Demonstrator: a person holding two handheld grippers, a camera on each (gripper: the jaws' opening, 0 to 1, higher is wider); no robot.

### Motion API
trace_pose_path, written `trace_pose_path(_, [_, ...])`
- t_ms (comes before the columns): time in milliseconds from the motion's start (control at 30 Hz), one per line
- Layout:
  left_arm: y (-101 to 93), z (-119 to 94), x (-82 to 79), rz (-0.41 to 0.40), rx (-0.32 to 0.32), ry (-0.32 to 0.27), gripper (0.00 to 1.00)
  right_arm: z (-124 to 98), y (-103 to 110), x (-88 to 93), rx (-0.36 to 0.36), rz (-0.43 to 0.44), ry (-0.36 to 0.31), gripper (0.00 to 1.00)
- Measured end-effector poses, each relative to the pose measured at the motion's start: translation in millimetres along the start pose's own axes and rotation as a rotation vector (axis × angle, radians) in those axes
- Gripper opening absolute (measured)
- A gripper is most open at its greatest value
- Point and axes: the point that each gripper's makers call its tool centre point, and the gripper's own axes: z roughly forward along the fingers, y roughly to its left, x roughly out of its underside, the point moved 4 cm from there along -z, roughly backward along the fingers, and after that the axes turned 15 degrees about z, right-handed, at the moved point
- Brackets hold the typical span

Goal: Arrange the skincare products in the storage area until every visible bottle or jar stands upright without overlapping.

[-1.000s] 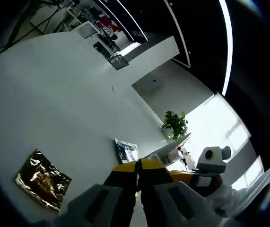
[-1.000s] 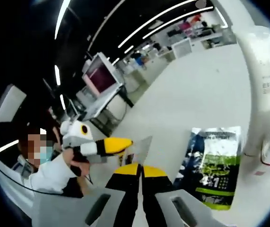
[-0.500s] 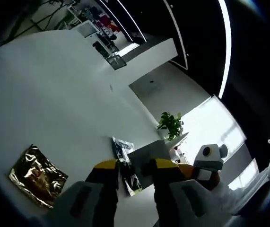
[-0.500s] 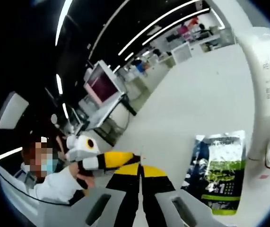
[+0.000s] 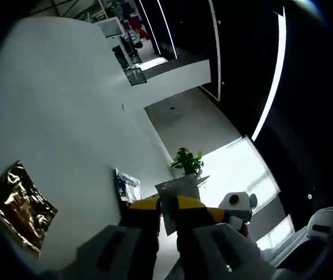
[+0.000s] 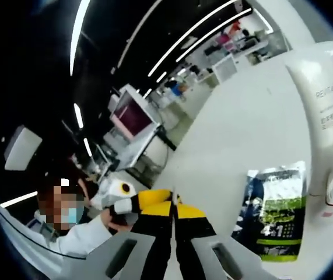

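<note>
My left gripper [image 5: 167, 205] is shut on a thin silver sachet [image 5: 178, 191], which sticks up between its yellow tips. The right gripper [image 5: 221, 211] comes in from the right and meets the same sachet. In the right gripper view, my right gripper [image 6: 174, 209] is shut, and the silver sachet [image 6: 174, 196] shows edge-on as a thin line between its tips. The left gripper [image 6: 140, 200] reaches in from the left and touches those tips. A white tube [image 6: 328, 99] stands at the right edge. A dark and green sachet [image 6: 276, 211] lies flat on the white table [image 6: 242, 134].
A gold foil sachet [image 5: 16, 205] lies flat on the table [image 5: 55, 105] at the left, and a dark sachet [image 5: 128, 186] lies further in. A potted plant [image 5: 186, 161] stands beyond the table's edge. A person [image 6: 73, 233] in white sleeves holds the grippers.
My left gripper opened half a second ago and has now shut on the silver sachet. Both views have tilted a little. The right gripper stayed shut.
</note>
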Motion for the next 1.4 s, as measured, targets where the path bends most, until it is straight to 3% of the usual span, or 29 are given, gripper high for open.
trace_pose_path(233, [-0.3,-3.0,-2.7,0.009,-0.006,-0.009,0.0,3.5,-8.1,8.8,0.031,-0.002,0.028,0.0])
trace_pose_path(500, [9.8,-5.4,-0.6,0.002,-0.067,0.008,0.0,11.4,-14.4,10.8,0.072,-0.029,0.049,0.0])
trace_pose_path(1033, [26.0,-3.2,12.0,0.03,-0.162,0.082,0.0,23.1,-42.0,27.1,0.172,-0.089,0.124,0.0])
trace_pose_path(1400, [38.7,-4.3,16.9,0.065,-0.218,0.119,0.0,24.8,-54.5,34.3,0.23,-0.189,0.18,0.01])
